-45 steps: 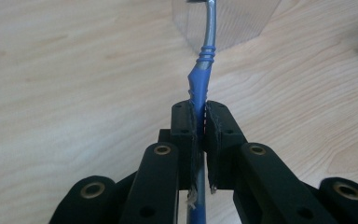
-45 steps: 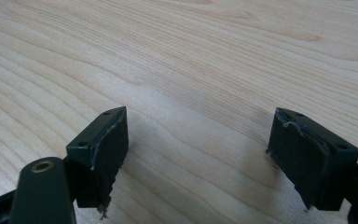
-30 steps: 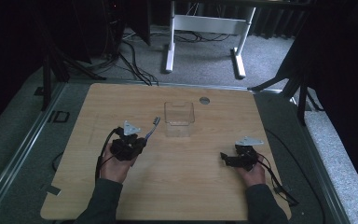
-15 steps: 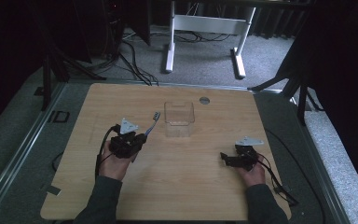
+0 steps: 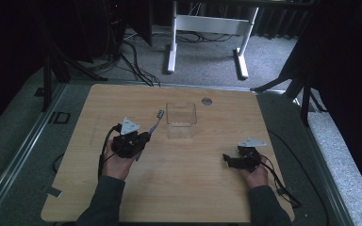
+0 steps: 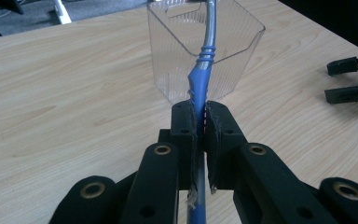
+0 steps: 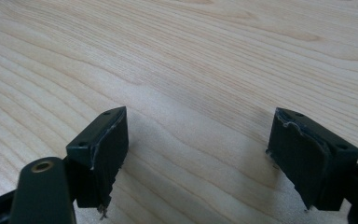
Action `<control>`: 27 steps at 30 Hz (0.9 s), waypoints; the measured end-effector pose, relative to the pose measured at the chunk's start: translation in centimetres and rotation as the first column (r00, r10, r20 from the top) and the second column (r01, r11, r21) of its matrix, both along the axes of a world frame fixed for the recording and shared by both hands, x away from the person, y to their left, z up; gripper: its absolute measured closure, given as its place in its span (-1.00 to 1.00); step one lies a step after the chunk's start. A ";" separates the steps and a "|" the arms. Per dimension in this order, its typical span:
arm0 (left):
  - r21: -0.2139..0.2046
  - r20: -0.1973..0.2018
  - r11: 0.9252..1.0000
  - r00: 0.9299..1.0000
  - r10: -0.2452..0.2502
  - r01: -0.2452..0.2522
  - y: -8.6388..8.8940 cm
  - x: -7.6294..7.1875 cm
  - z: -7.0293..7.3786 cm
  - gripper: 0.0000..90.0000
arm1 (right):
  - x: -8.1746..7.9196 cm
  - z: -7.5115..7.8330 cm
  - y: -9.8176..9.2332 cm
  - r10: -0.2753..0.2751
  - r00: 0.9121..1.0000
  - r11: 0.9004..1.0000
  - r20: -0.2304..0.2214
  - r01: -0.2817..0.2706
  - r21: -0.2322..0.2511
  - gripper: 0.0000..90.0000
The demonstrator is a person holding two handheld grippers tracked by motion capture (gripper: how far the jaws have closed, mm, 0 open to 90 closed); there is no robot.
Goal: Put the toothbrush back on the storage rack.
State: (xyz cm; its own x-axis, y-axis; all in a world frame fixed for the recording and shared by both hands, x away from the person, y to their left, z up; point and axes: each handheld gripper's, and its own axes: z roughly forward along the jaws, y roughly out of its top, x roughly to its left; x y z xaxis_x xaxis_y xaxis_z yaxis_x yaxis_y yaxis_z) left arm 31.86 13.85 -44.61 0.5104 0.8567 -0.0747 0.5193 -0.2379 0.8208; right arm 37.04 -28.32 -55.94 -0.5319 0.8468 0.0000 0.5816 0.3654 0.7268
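Left gripper [image 5: 141, 141], held at about eight o'clock on the wooden table [image 5: 75, 183], pinches the blue handle of a toothbrush [image 5: 154, 123] between its pressed-together pads; the brush runs from the jaws toward one o'clock, its bristled head [image 5: 160, 113] raised just beside the left wall of the clear plastic container [image 5: 181, 118]; whether the head touches that wall cannot be told from the high view. Seen along the gripper's own jaws, the toothbrush [image 6: 200, 79] rises at twelve o'clock, blue grip giving way to a ribbed collar and a grey neck that crosses in front of the container [image 6: 233, 42]; the head runs out of that view at the top edge.

Ribbed and transparent, the container stands upright near the table's centre, toward twelve o'clock from the person; the wood grain shows through its walls, and nothing can be made out inside it; a small round grey disc [image 5: 207, 100] lies on the table at its two o'clock, apart from it.

Right gripper [image 5: 227, 160] rests low at about four o'clock on the table, well apart from the container; its jaws are spread wide over bare wood, nothing between the worn pads [image 7: 107, 149].
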 end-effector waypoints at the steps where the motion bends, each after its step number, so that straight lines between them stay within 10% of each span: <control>1: 0.000 0.003 1.000 1.000 -0.001 0.001 0.0 0.0 0.0 0.83 | 0.0 0.0 0.0 0.000 1.000 1.000 0.000 0.000 0.001 -0.56; 27: -0.034 0.060 0.998 0.997 -0.053 0.055 -0.1 0.8 0.5 0.83 | 0.0 0.0 0.0 0.001 1.000 1.000 0.000 -0.001 -0.001 -0.56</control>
